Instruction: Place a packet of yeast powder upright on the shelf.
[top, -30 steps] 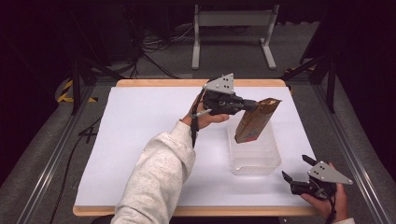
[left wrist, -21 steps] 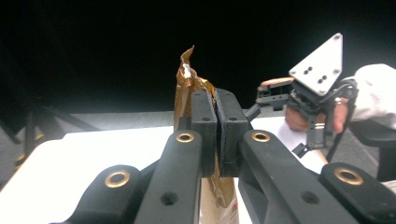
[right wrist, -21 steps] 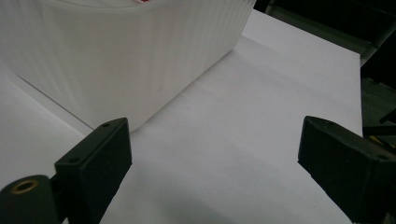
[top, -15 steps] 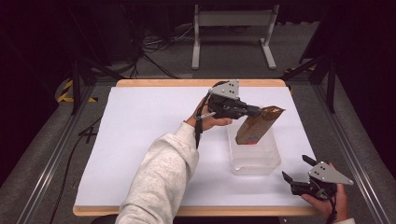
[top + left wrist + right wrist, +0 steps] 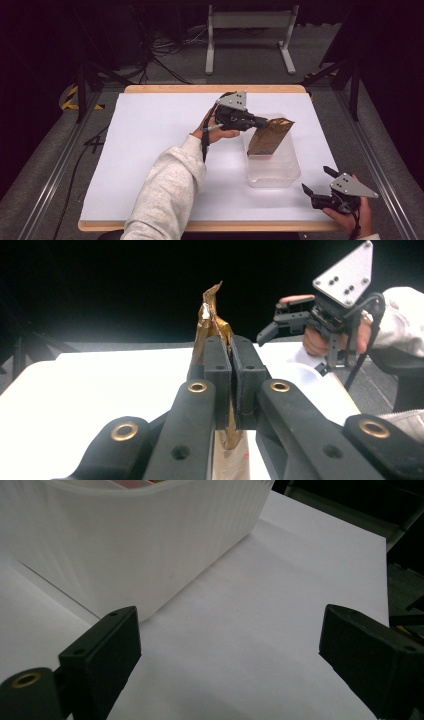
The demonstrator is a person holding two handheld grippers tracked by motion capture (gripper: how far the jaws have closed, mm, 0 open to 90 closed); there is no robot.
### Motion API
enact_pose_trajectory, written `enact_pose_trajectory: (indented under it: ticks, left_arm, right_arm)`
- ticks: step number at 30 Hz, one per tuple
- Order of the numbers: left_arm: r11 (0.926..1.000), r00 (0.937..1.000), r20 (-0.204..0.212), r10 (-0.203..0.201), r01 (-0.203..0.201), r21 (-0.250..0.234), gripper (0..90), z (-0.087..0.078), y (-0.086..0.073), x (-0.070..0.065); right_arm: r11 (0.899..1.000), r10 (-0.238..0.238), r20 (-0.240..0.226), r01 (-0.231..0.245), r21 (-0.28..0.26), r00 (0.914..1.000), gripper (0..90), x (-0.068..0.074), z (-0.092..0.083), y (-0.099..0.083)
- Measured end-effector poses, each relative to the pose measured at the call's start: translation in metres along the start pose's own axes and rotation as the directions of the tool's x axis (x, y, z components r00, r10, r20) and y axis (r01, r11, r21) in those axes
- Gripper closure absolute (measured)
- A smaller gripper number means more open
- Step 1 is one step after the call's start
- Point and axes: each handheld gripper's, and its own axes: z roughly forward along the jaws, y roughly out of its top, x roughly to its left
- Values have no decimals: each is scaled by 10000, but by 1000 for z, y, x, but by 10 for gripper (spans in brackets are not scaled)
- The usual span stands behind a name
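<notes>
A brown paper pouch (image 5: pixel 270 137) with a crumpled gold top (image 5: pixel 212 322) leans tilted, its lower end inside a clear plastic tub (image 5: pixel 274 172). My left gripper (image 5: pixel 261 121) is shut on the pouch's upper edge, and in the left gripper view the two pads (image 5: pixel 231 360) press the foil between them. My right gripper (image 5: pixel 315 180) rests near the table's front right corner, open and holding nothing. In the right gripper view its jaws (image 5: pixel 240 645) stand wide apart over the white sheet, with the tub wall (image 5: pixel 125 545) ahead to the left. The right gripper (image 5: pixel 285 322) is also seen from the left gripper view.
A white sheet (image 5: pixel 150 150) covers the wooden table. Behind the table stands a metal frame (image 5: pixel 250 40), with cables on the floor (image 5: pixel 165 55). Rails run along both sides of the table.
My left gripper has sunk and turned with the pouch, lowering the pouch's bottom into the tub and tilting it more. The right gripper has stayed put.
</notes>
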Motion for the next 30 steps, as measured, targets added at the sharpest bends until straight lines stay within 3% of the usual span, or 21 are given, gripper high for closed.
enact_pose_trajectory:
  ticks: [4,8,17,30]
  left_arm:
    - [9999,9999,128,-10,9,107,875,7,-7,-3]
    - [9998,9998,139,-166,168,-134,875,4,-13,-5]
    - [9988,9973,-563,-466,456,-188,862,-4,-24,-6]
    - [9990,9928,-1141,-367,392,195,854,-9,-25,-10]
  right_arm:
    - [10000,-9,-18,9,10,10000,103,0,0,0]
    - [10000,-3,-19,3,-1,10000,103,0,0,-1]
    - [10000,-52,6,52,32,10000,103,1,1,0]
    - [10000,-71,23,71,6,10000,103,1,1,0]
